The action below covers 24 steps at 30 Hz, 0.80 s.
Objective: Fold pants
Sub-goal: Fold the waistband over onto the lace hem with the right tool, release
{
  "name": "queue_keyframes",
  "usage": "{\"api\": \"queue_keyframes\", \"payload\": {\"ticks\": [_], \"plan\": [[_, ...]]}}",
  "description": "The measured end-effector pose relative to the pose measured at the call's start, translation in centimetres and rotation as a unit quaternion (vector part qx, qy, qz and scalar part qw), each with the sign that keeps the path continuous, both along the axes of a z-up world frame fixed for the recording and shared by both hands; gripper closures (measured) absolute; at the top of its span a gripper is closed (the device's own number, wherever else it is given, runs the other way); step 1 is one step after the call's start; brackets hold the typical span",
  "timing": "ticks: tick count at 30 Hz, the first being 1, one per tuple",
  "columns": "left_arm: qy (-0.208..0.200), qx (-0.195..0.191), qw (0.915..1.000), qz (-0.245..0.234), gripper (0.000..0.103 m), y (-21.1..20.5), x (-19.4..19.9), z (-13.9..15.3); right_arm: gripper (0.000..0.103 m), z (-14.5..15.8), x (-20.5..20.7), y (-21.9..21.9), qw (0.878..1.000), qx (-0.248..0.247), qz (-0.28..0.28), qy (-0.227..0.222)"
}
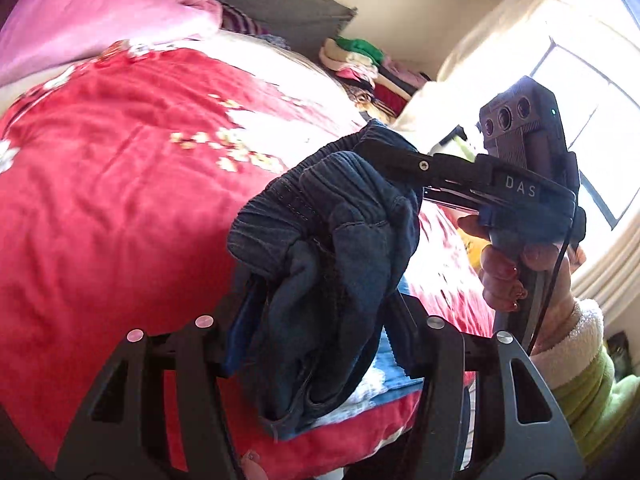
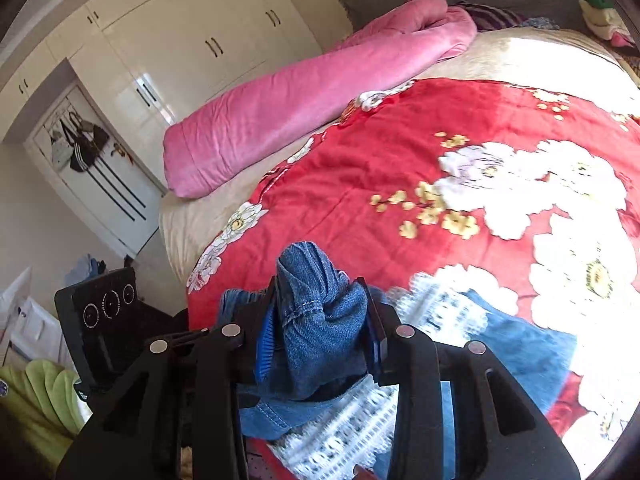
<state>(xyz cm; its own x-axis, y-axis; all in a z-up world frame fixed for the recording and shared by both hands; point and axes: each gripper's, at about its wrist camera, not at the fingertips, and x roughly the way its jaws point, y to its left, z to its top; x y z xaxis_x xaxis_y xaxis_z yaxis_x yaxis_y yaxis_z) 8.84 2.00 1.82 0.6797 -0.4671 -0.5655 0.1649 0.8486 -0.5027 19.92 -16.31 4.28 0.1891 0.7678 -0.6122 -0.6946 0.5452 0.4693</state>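
The pants (image 1: 328, 264) are dark blue denim with an elastic waistband, bunched up and held above the bed. My left gripper (image 1: 320, 320) is shut on a thick wad of them. My right gripper (image 1: 384, 152) comes in from the right in the left wrist view and is shut on the waistband. In the right wrist view my right gripper (image 2: 320, 320) clamps a bundle of the denim (image 2: 316, 312) between its fingers. More blue denim with white lace trim (image 2: 480, 320) lies on the bed below.
A red floral blanket (image 2: 400, 160) covers the bed. A rolled pink quilt (image 2: 300, 100) lies along its far side. White wardrobes (image 2: 180, 52) stand behind. Stacked clothes (image 1: 360, 60) sit by the window (image 1: 592, 120).
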Motion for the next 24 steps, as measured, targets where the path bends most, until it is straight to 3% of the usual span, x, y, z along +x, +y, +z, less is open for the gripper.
{"api": "queue_keyframes", "payload": {"ticks": [3,6,8,13,18,24], "plan": [[-0.003,0.021,0.9996,-0.016,0.053,-2.6,0.9,-0.1,0.066,-0.5,0.1,-2.9,1.000,0.008,-0.015,0.004],[-0.010,0.049,0.9985,-0.025,0.038,-4.8,0.9,-0.8,0.056,-1.5,0.2,-5.9,0.999,0.016,-0.035,0.022],[-0.014,0.076,0.9965,-0.030,0.037,-6.2,0.6,-1.1,0.052,-2.0,0.0,-8.1,0.998,0.025,-0.056,0.026],[-0.019,0.087,0.9945,-0.055,0.032,-8.2,-0.3,-1.5,0.041,-2.7,-1.2,-12.8,0.993,0.050,-0.102,0.038],[-0.032,0.108,0.9888,-0.097,0.027,-10.7,-2.1,-1.9,0.034,-3.1,-2.5,-13.1,0.993,0.004,-0.117,0.029],[-0.014,0.138,0.9812,-0.134,0.025,-13.2,-3.3,-4.1,0.028,-3.6,-3.6,-9.9,0.993,-0.051,-0.102,0.011]]}}
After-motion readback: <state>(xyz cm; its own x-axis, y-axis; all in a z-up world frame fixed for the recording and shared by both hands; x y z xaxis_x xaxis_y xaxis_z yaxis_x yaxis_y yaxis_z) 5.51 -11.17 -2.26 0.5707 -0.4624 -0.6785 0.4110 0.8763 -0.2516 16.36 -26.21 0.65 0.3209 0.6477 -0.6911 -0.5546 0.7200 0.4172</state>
